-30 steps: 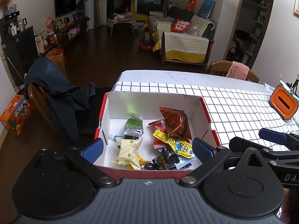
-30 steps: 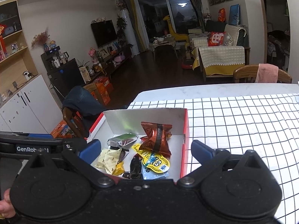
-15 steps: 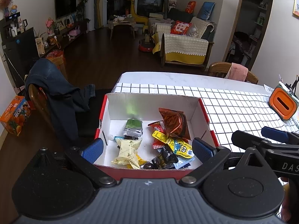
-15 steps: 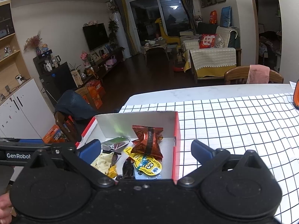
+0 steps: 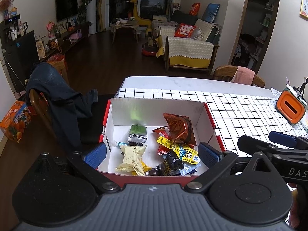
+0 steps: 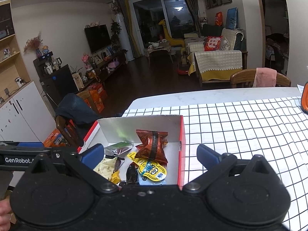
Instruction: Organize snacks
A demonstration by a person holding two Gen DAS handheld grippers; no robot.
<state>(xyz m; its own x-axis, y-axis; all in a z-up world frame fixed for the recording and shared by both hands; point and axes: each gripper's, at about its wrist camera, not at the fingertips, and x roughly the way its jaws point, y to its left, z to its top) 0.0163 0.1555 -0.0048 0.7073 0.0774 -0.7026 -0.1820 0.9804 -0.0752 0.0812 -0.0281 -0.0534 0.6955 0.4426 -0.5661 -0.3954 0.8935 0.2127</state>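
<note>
Left gripper [image 5: 152,155] jaws wide, empty, above near edge of box [image 5: 156,106]. Right gripper [image 6: 150,155] jaws wide too, empty, over box's right wall. Snacks heaped inside: brown bag [image 5: 178,126] on top, yellow pouch [image 5: 182,152] beneath, cream wrapper [image 5: 132,155] left. Box sits at checked cloth's [image 5: 240,111] left end.

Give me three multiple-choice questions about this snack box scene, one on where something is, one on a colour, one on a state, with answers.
1. Where is the copper-red snack bag?
A. inside the box
B. on the checked tablecloth
C. on the chair

2. What colour is the outside of the box?
A. blue
B. red
C. green

3. How is the left claw?
A. shut on a packet
B. open, holding nothing
C. out of view

Answers: 1 A, it leans near the box's far wall. 2 B, the rim and outer sides are red. 3 B, its blue fingers stand wide apart above the snacks.
</note>
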